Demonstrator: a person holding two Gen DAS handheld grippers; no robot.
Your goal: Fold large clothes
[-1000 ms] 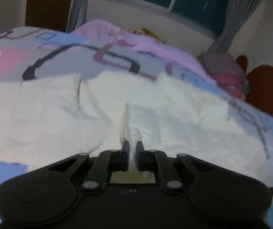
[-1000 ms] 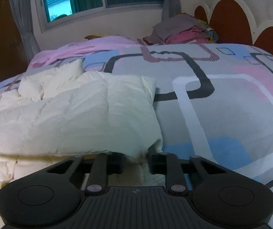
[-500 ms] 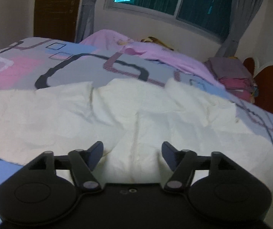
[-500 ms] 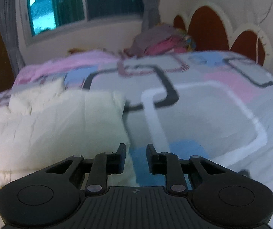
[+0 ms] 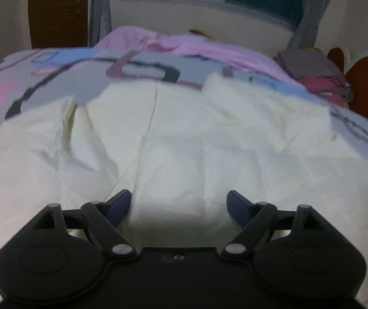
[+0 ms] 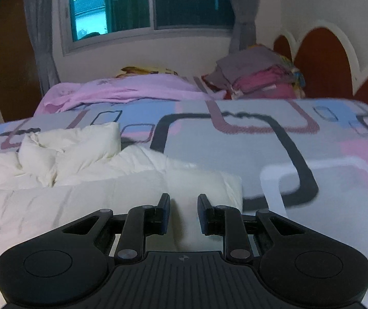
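A large cream garment (image 5: 184, 134) lies spread and creased across the patterned bed cover (image 6: 235, 149). My left gripper (image 5: 178, 200) hovers low over its middle. The jaws are opening wide, and the cloth lies beneath them, not pinched. In the right wrist view the same garment (image 6: 81, 188) has a bunched part at its far left. My right gripper (image 6: 183, 206) hangs over the garment's right edge with a narrow gap between its fingers. Nothing is gripped there.
A pile of folded clothes (image 6: 261, 77) sits by the red scalloped headboard (image 6: 323, 61). A pink blanket (image 6: 122, 90) lies along the bed's far side under the window. Right of the garment is bare bed cover.
My left gripper let go of a pinched fold of the cream cloth and spread wide, moving in over the garment. My right gripper released the garment's corner, swung right, then returned over the edge.
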